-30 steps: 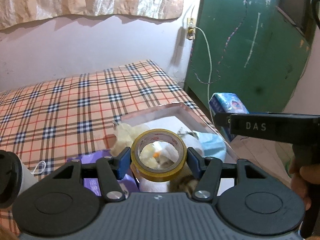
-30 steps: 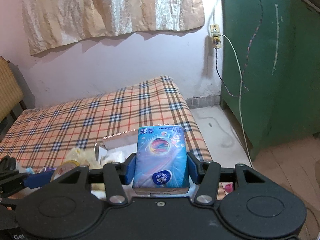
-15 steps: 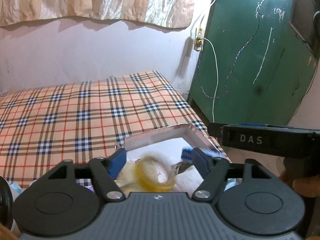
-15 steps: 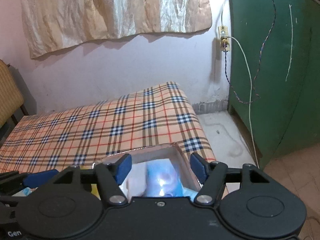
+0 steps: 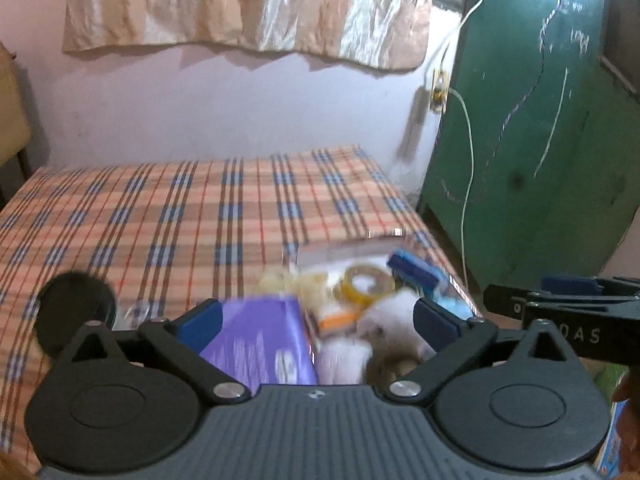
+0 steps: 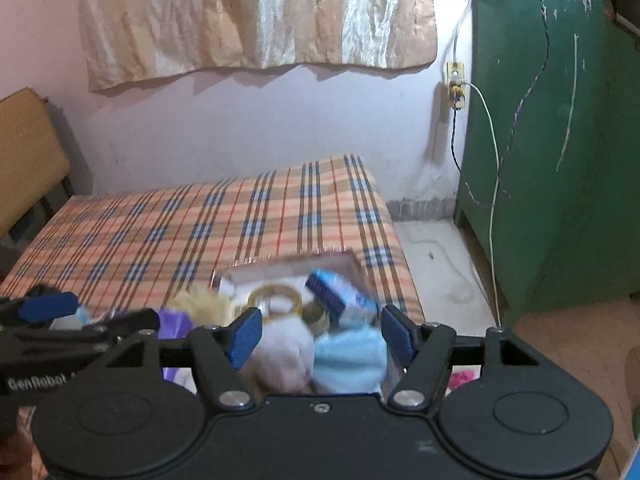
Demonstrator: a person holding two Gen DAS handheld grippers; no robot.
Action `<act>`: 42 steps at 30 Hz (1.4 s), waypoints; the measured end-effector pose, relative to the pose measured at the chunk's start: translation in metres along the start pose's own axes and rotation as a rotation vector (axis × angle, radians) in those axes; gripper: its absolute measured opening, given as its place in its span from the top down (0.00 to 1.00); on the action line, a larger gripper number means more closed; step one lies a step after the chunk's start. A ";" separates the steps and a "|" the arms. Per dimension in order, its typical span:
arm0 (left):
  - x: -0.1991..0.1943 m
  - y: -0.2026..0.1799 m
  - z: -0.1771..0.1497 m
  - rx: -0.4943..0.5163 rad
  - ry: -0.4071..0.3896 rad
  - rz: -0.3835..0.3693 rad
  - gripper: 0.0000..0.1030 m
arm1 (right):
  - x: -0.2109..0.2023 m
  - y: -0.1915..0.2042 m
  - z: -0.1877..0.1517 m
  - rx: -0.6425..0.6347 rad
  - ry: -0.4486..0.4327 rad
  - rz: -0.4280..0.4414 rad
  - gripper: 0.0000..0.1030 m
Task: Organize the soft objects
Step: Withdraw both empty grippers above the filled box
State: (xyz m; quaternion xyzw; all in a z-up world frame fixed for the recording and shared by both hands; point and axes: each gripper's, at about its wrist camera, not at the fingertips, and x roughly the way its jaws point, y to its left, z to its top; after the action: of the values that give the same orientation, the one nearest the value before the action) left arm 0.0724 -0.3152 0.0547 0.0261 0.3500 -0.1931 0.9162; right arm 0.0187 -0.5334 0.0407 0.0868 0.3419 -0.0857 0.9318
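**Both grippers empty above the box**

The left gripper (image 5: 316, 320) and right gripper (image 6: 322, 332) hang with fingers apart, holding nothing. The clear box (image 6: 280, 266), near the bed's (image 6: 160, 224) right front corner, holds tape roll (image 6: 275, 298) and tissue pack (image 6: 340, 296), directly ahead of the right gripper.

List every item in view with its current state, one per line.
left tool: open, holding nothing
right tool: open, holding nothing
clear box: on the plaid bed, open-topped, filled
tape roll: lying in the box
blue tissue pack: tilted, in the box
purple pack: lying left of the box
white plush: in the pile, blurred
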 end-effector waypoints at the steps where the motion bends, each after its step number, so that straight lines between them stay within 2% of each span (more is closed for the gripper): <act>1: -0.004 -0.001 -0.004 -0.005 0.006 0.011 0.00 | -0.005 -0.001 -0.006 -0.009 0.015 -0.002 0.24; 4: -0.016 -0.002 -0.021 -0.052 0.015 0.054 0.00 | -0.014 -0.002 -0.022 -0.035 0.057 -0.019 0.24; 7: -0.018 -0.005 -0.036 -0.054 0.039 0.074 0.00 | -0.021 -0.005 -0.037 -0.051 0.096 -0.030 0.24; 10: -0.015 -0.008 -0.044 -0.046 0.084 0.052 0.00 | -0.024 -0.004 -0.050 -0.076 0.127 -0.046 0.24; 17: -0.020 -0.016 -0.057 -0.040 0.082 0.054 0.00 | -0.023 -0.008 -0.069 -0.069 0.170 -0.050 0.24; 23: -0.023 -0.022 -0.062 -0.047 0.081 0.073 0.00 | -0.025 -0.010 -0.075 -0.058 0.171 -0.043 0.24; 42: -0.021 -0.032 -0.073 -0.016 0.120 0.055 0.00 | -0.024 -0.014 -0.080 -0.050 0.178 -0.045 0.24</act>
State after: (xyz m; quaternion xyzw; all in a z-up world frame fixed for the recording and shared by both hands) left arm 0.0005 -0.3243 0.0162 0.0399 0.4048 -0.1632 0.8988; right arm -0.0523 -0.5268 -0.0047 0.0629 0.4271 -0.0901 0.8975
